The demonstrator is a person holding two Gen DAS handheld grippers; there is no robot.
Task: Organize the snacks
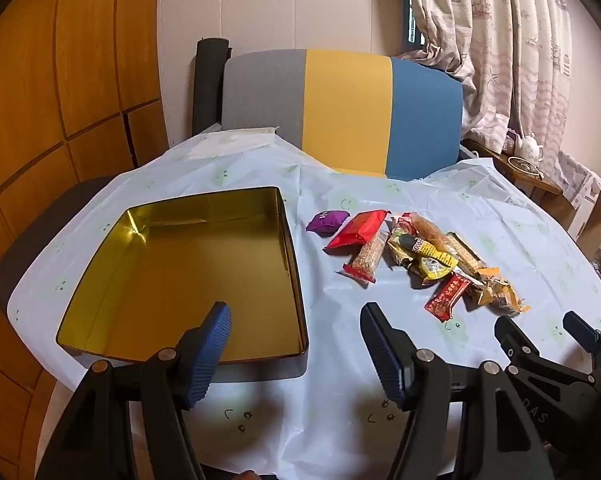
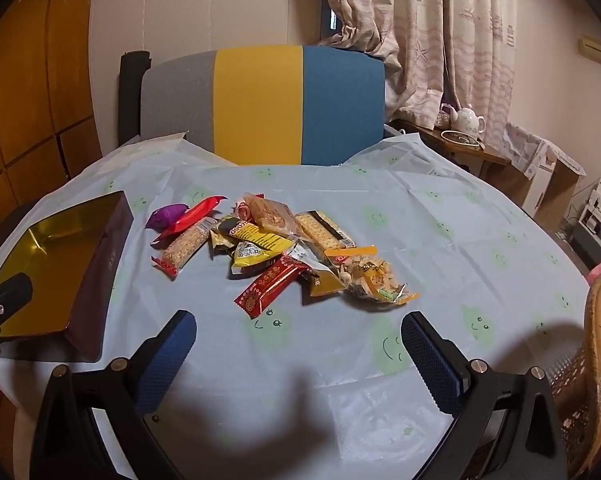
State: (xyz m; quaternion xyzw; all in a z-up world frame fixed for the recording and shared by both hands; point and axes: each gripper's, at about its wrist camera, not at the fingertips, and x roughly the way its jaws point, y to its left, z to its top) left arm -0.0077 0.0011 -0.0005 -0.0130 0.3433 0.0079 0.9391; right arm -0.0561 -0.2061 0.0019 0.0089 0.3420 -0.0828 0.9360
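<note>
A round desk [image 2: 440,208] under a pale blue cloth with green smiley faces stands before a grey, yellow and blue chair back [image 2: 260,104] and a patterned curtain [image 2: 440,32]. A wicker object at the right edge is cut off and hard to identify. The snack pile [image 2: 276,248] (wrapper print too small to read) lies mid-desk, packets overlapping so that some are partly hidden. An open gold-lined tin [image 1: 172,264] sits empty to its left, apart from it. The left tongs [image 1: 296,316] hang wide open over the tin's near right corner, holding nothing. The right tongs [image 2: 298,326] gape fully open, empty, just short of the pile.
</note>
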